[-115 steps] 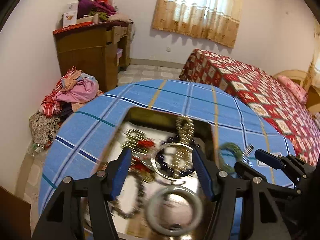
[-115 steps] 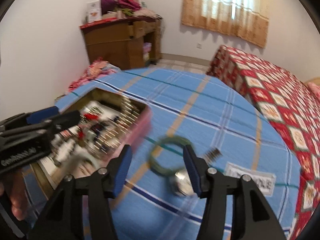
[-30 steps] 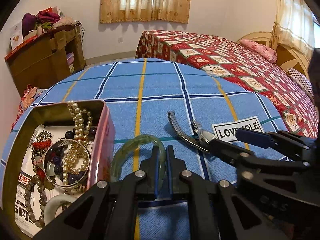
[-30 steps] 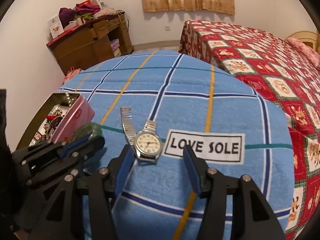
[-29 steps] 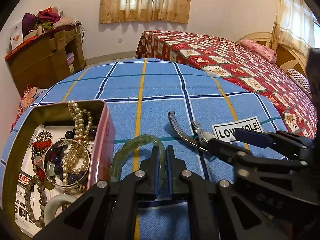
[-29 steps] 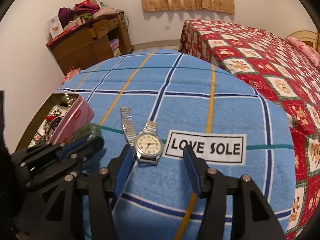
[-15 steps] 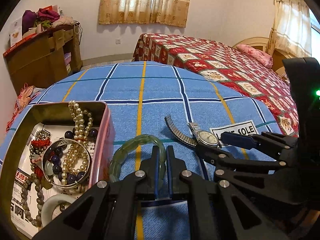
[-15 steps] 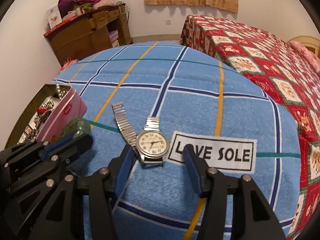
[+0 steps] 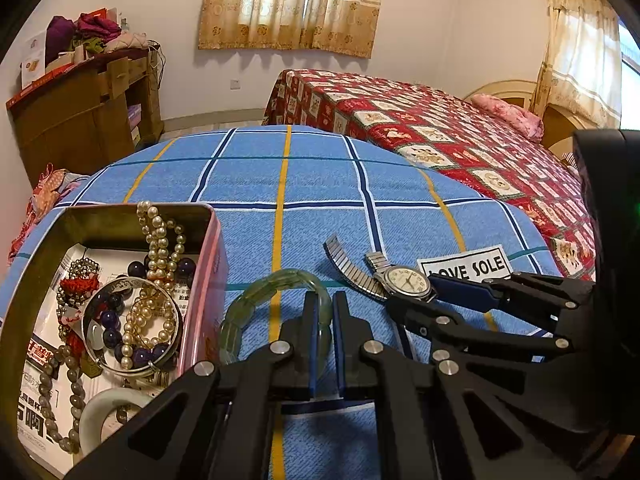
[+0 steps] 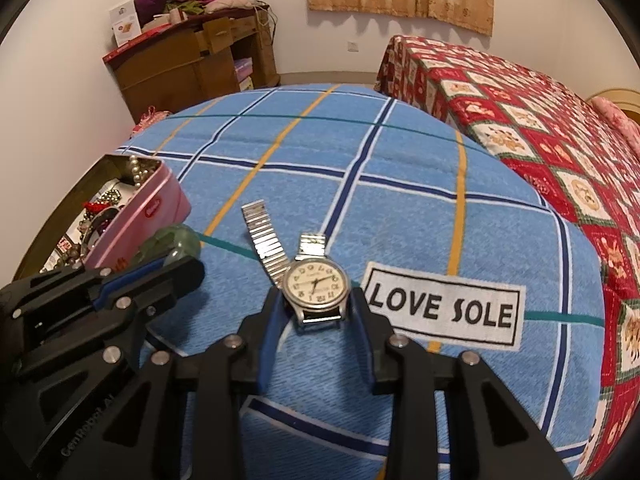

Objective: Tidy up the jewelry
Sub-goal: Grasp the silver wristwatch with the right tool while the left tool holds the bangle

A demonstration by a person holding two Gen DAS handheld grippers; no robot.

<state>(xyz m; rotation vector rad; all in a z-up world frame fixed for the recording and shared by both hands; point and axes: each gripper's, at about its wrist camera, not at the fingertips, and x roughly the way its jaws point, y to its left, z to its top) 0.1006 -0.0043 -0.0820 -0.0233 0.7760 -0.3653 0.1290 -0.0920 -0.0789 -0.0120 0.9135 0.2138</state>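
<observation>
A green translucent bangle (image 9: 276, 284) lies on the blue checked cloth beside a pink tin (image 9: 212, 264) full of bead strings, pearls and rings. My left gripper (image 9: 323, 312) is shut on the bangle's near rim; it also shows in the right wrist view (image 10: 160, 268). A silver wristwatch (image 10: 314, 284) with a metal band lies on the cloth to the right. My right gripper (image 10: 316, 304) has its jaws close around the watch case, touching or nearly touching its sides. The watch (image 9: 406, 280) also shows in the left wrist view.
A white "LOVE SOLE" label (image 10: 444, 306) is on the cloth right of the watch. A bed with a red patterned cover (image 10: 540, 112) stands behind, a wooden desk (image 10: 192, 64) piled with clothes at back left. The cloth (image 10: 320, 152) falls off at the far edge.
My right gripper has moved forward onto the watch and narrowed its jaws around the case. My left gripper stays shut on the bangle in the same place.
</observation>
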